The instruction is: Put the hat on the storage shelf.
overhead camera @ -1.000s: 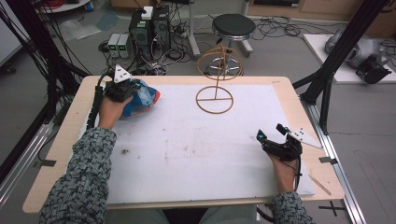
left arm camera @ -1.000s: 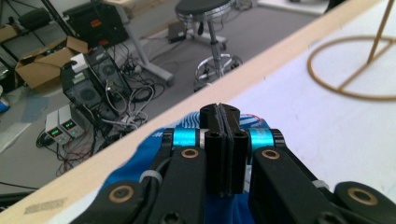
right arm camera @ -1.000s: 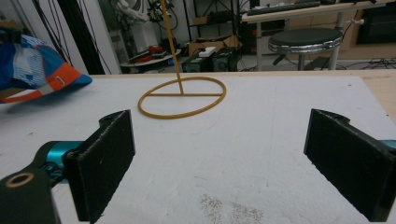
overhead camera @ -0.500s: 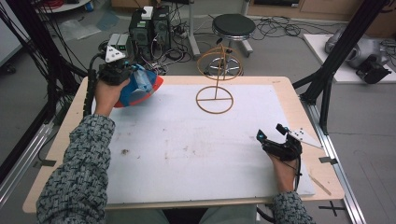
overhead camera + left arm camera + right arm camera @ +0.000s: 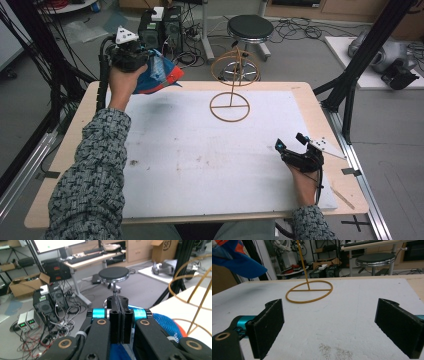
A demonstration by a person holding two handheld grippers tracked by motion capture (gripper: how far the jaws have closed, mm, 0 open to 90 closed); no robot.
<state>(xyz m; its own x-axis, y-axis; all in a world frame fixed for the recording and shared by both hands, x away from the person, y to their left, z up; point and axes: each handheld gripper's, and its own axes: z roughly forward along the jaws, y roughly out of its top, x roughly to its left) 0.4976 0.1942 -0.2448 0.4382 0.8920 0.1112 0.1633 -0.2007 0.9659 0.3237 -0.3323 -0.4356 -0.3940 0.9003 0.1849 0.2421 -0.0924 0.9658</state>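
My left gripper (image 5: pixel 142 62) holds a blue and orange cap (image 5: pixel 160 75) in the air above the table's far left corner. In the left gripper view its jaws are pressed together (image 5: pixel 119 301) with blue fabric under them, and the cap's mesh (image 5: pixel 165 322) bulges at the right. A gold wire stand (image 5: pixel 232 90) with a round base and a hoop on top rises at the back middle of the white board, right of the cap. My right gripper (image 5: pixel 289 141) rests open on the board near the right front. Between its wide jaws (image 5: pixel 329 322) lies bare board, with the stand (image 5: pixel 309 290) and cap (image 5: pixel 237 262) beyond.
A white foam board (image 5: pixel 200 160) covers the wooden table. Behind the back edge stand a black stool (image 5: pixel 249 25) and computer towers (image 5: pixel 160 22) among cables. A black frame post (image 5: pixel 360 65) slants past the right back corner.
The left gripper has lifted the cap off the board and carried it up and away toward the far left corner. The right gripper has stayed still.
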